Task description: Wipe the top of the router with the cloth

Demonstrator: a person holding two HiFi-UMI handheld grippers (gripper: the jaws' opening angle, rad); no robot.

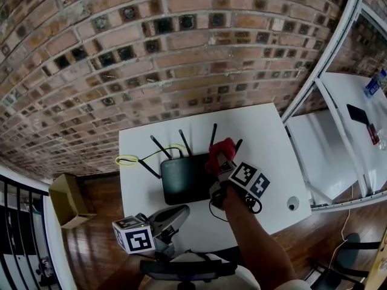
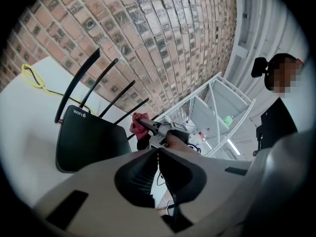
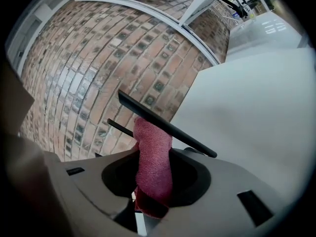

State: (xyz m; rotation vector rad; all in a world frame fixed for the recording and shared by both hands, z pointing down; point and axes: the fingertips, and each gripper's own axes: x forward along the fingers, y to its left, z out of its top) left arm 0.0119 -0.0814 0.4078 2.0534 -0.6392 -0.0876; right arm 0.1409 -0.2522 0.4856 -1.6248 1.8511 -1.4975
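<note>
black router (image 1: 183,179), flat, slim antennas upright
right gripper (image 1: 219,164) pinches the red cloth (image 1: 221,150) by its corner; left gripper (image 2: 157,153) jaws meet, empty

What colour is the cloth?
The cloth is pinkish red, clearest in the right gripper view.

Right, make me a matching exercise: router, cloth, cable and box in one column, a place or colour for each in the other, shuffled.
Things:
1. router
2. cloth
3. cable
4. box

Descriptions:
A. on the floor, left of the table
B. red, held in the right gripper
C. black, in the middle of the table
D. yellow, looped at the table's left edge

Pairs: 1-C, 2-B, 3-D, 4-A
</note>
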